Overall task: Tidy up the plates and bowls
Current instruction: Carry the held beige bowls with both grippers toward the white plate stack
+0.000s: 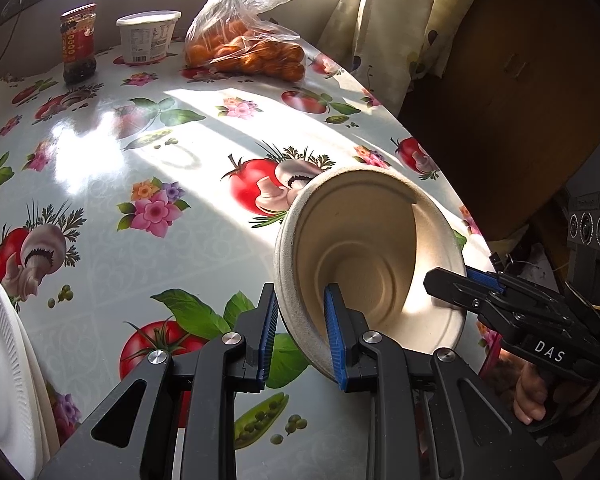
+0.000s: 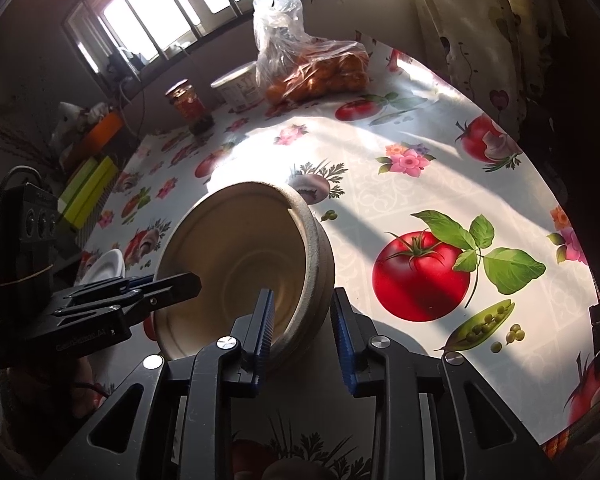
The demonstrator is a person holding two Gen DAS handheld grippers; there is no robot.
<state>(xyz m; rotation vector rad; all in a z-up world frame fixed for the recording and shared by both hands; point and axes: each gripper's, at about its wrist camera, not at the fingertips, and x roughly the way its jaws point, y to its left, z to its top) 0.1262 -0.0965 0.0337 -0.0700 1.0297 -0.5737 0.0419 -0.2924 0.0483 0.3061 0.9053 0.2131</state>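
A beige paper bowl [image 1: 364, 240], which looks like a nested stack [image 2: 236, 248], hangs tilted on its side just above the fruit-print tablecloth [image 1: 140, 152]. My left gripper [image 1: 300, 336] is shut on its near rim, one blue pad inside and one outside. My right gripper [image 2: 304, 332] is shut on the opposite rim in the same way; it also shows in the left wrist view [image 1: 456, 280], held by a hand. The left gripper [image 2: 172, 282] shows at the bowl's left edge in the right wrist view. White foam plates [image 1: 0, 360] lie at the table's left edge.
At the far end of the table stand a dark sauce jar [image 1: 78, 48], a white tub [image 1: 148, 36] and a plastic bag of oranges [image 1: 248, 52]. The table's curved edge runs close on the right, with a curtain [image 1: 384, 20] beyond. Green boxes [image 2: 88, 188] sit off the left side.
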